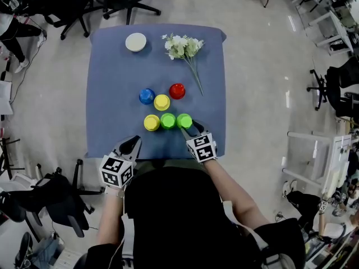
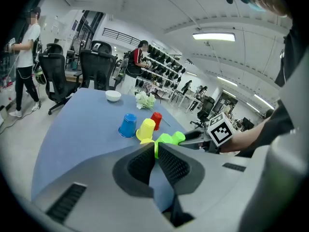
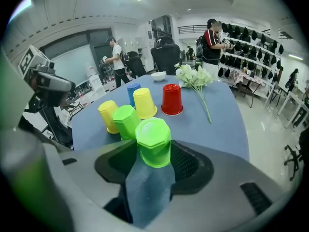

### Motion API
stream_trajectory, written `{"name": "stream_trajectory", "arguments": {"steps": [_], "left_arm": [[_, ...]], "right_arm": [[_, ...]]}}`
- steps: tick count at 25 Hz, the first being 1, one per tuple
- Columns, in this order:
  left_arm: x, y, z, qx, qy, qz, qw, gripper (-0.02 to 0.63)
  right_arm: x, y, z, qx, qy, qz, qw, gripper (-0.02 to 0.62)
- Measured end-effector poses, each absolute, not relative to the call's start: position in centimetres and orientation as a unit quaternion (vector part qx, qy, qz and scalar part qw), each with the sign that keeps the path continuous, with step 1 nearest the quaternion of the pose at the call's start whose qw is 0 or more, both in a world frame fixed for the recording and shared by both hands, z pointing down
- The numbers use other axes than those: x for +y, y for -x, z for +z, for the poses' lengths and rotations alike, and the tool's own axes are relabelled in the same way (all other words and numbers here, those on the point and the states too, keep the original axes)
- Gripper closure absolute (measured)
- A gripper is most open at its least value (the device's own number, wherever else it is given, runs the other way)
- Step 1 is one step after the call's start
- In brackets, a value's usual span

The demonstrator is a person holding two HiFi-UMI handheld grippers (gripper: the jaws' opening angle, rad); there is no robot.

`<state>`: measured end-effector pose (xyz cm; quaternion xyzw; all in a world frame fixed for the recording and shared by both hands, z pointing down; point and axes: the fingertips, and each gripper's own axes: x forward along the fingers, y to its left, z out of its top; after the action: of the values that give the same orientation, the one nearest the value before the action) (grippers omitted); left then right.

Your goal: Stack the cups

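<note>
Table [image 1: 101, 66]: covered in blue cloth, carrying six upturned cups, a bowl and flowers.
Left gripper [image 1: 134, 143]: hovering over the table's near edge, close to the near left corner, jaws pressed together with nothing between them, tips pointing toward the cups.
Right gripper [image 1: 189, 129]: reaching in over the near edge, right of centre, angled down. Its jaws are standing apart at a middling width, one on each side of the right green cup; the pads are sitting very close to the cup's sides, and a firm press is not showing.
Flowers [image 1: 183, 46]: lying near the far edge, right of centre, white blooms far, stem running back toward the red cup.
Bowl [image 1: 136, 42]: white, sitting near the far edge, left of the flowers.
Right green cup [image 1: 184, 120]: standing upside down on the cloth at the right end of the near row, between the right gripper's jaws.
Middle green cup [image 1: 168, 121]: standing just beside it, centre of the near row.
Front yellow cup [image 1: 151, 123]: closing the near row at the left.
Back yellow cup [image 1: 161, 102]: standing at mid-table, just behind the near row.
Blue cup [image 1: 146, 96]: sitting just left of the back yellow cup.
Red cup [image 1: 177, 91]: sitting to the back yellow cup's right, slightly farther off.
</note>
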<state>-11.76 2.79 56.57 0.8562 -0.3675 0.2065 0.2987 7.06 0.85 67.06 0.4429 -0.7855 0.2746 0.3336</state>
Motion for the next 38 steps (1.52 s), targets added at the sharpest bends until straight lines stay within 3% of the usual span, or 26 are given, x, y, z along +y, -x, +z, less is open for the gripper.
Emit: {"name": "stream_trajectory", "arguments": {"steps": [5,22,35,38], "left_arm": [[1.3,12.2,57.1,-0.358,-0.862,0.213,0.287,0.578],[-9.5,10.6,61.9,-0.324,-0.881,0.26,0.227,0.344],[-12.6,8.8,65.8,-0.307,-0.878,0.308,0.199,0.337],[-12.7,8.8,66.3,-0.31,-0.876,0.328,0.171,0.388]], "right_arm": [[1.0,-7.6,66.4,-0.777,-0.458,0.291,0.321,0.327],[4.2,-11.0,63.8,-0.714,-0.538,0.346,0.285,0.327],[6.4,-13.7,63.6,-0.666,-0.589,0.374,0.266,0.327],[6.6,-14.1,63.6,-0.662,-0.592,0.375,0.265,0.327]]}}
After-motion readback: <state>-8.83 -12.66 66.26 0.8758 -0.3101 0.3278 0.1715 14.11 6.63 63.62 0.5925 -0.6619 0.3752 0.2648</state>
